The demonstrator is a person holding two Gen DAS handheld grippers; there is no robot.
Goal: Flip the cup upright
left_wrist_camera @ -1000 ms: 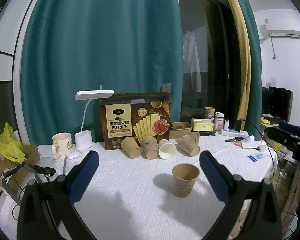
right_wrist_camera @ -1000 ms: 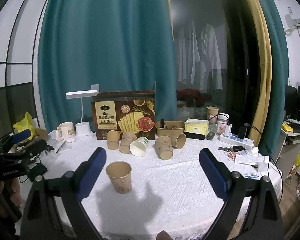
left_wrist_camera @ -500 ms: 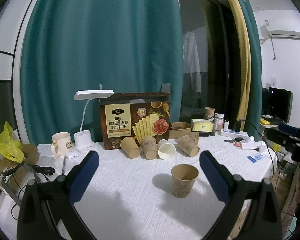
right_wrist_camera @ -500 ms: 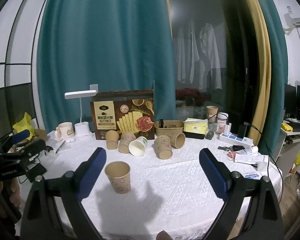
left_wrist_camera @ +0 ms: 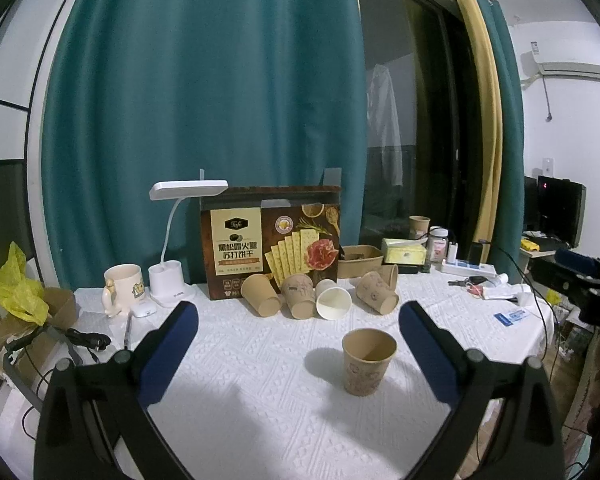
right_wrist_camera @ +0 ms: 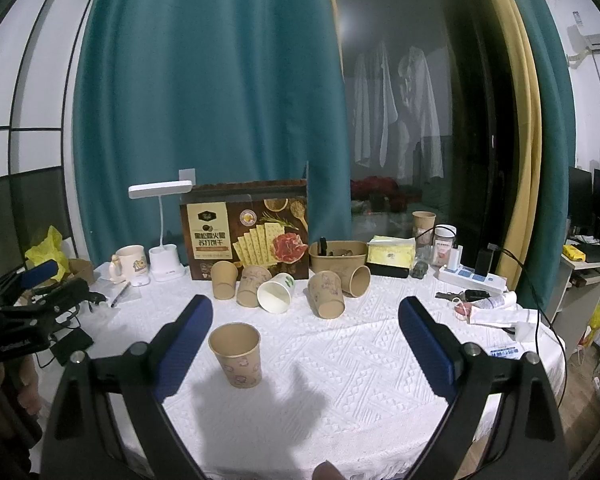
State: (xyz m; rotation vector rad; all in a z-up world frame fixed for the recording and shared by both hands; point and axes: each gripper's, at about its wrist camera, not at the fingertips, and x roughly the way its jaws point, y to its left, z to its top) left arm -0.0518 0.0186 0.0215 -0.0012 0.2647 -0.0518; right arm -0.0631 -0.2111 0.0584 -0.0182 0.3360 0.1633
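Brown paper cup stands upright, mouth up, on the white textured cloth of the tabletop, alone in the open space in front of a cluster of other cups. In the left wrist view it sits between the two blue pads but nearer the right-hand one, touching neither; in the right wrist view the same cup is just beside the left-hand pad, again with a gap.

Both sets of jaws stand wide apart with nothing held. The left gripper and the right gripper each hang above the cloth, pointing a little downward toward the back of the tabletop.

Behind the upright cup lies the row of tipped paper cups: several brown ones on their sides and one showing a white inside, its mouth toward the camera. Further back stands a brown cracker box with printed crackers and ham, against a teal curtain. To the left of the box are a white desk lamp and a cream mug; further left a yellow plastic bag sits in a cardboard box. To the right are a shallow brown paper tray, a tissue pack and a white power strip.
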